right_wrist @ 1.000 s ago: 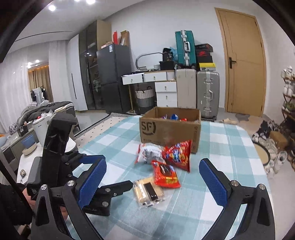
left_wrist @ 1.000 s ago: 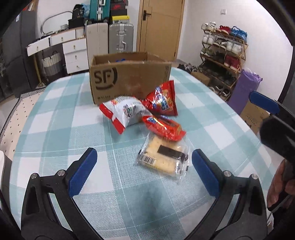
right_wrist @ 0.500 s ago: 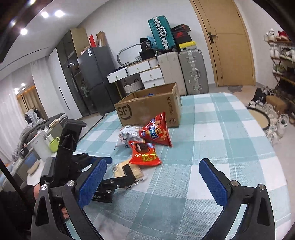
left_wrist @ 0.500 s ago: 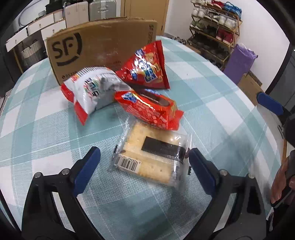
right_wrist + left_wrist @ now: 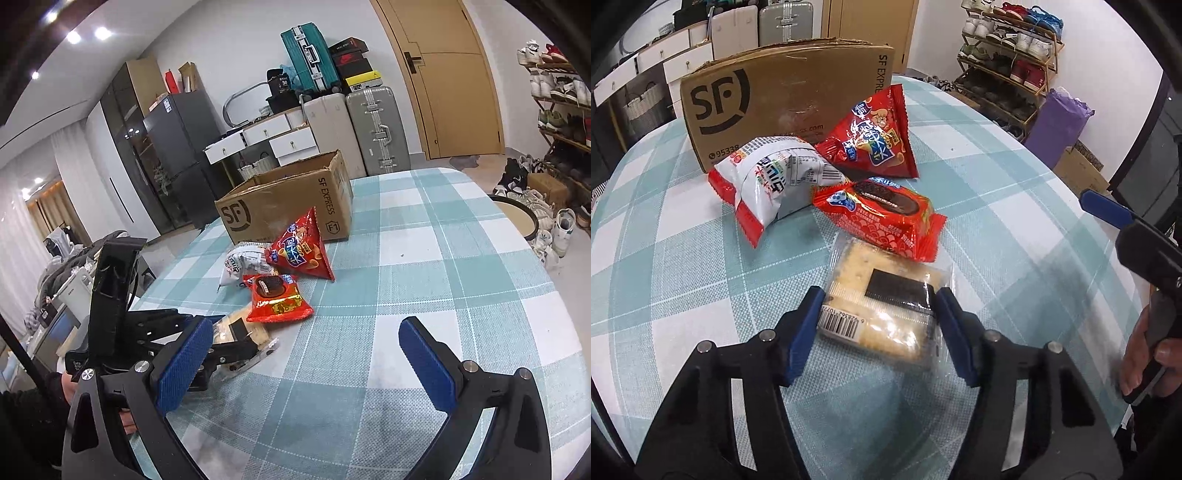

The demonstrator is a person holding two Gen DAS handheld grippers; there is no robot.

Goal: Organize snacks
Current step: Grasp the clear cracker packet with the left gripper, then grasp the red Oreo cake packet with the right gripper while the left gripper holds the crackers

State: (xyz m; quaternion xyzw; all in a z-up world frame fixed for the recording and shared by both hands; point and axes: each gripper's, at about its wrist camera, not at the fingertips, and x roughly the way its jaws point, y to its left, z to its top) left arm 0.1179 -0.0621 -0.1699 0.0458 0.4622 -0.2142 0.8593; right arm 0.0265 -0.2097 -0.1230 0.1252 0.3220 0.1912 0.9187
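A checked table (image 5: 424,258) carries an open cardboard box (image 5: 790,92). In front of it lie a white bag (image 5: 772,177), a red triangular bag (image 5: 875,140) and a red cookie pack (image 5: 882,214). The left gripper (image 5: 877,314) pinches the clear cracker pack (image 5: 882,310) on the cloth. The right gripper (image 5: 306,369) hangs spread wide, empty.

Clear-wrapped cracker pack (image 5: 882,310) lies flat, red cookie packet (image 5: 882,214) overlapping its far edge.
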